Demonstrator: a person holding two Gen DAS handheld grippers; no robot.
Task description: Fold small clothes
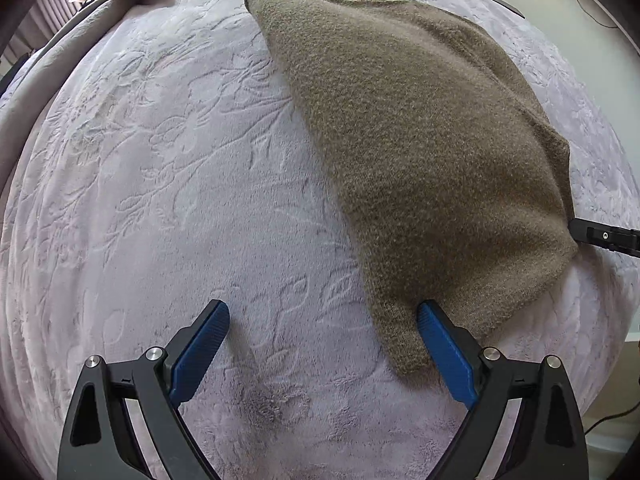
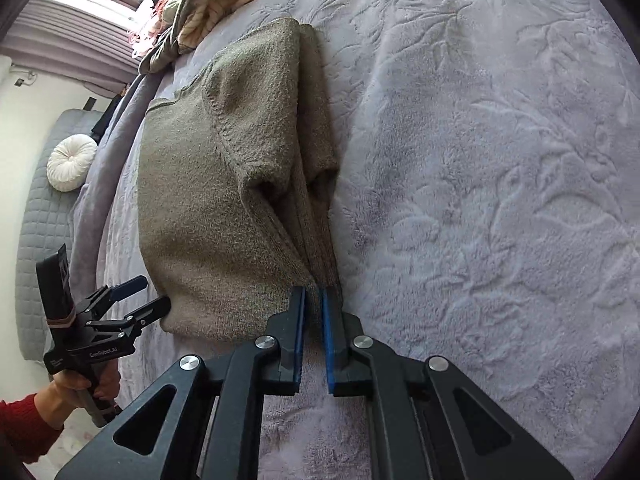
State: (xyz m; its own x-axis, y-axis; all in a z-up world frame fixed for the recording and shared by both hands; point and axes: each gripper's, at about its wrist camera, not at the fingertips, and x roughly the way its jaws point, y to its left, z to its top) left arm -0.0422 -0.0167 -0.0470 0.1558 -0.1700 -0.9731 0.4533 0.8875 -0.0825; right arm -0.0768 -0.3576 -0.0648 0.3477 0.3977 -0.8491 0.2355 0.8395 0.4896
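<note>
My right tongs [image 2: 313,300] pinch the olive sweater's [image 2: 224,184] hem on the bed [image 2: 480,160]; left tongs [image 1: 322,322] gape empty. The fold hides the sweater's underside.

White lettering "GenRobot.AI" (small, slightly blurred), on the left gripper [image 2: 150,294] body

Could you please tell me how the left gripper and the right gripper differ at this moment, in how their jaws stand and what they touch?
The left gripper stands wide open; the right gripper is nearly closed. The left gripper clamps nothing, the sweater corner merely lying against one finger; the right gripper pinches the sweater's ribbed hem. The left gripper sits over the lilac blanket beside the sweater; the right sits at the sweater's edge. Both have black frames and blue pads.
</note>
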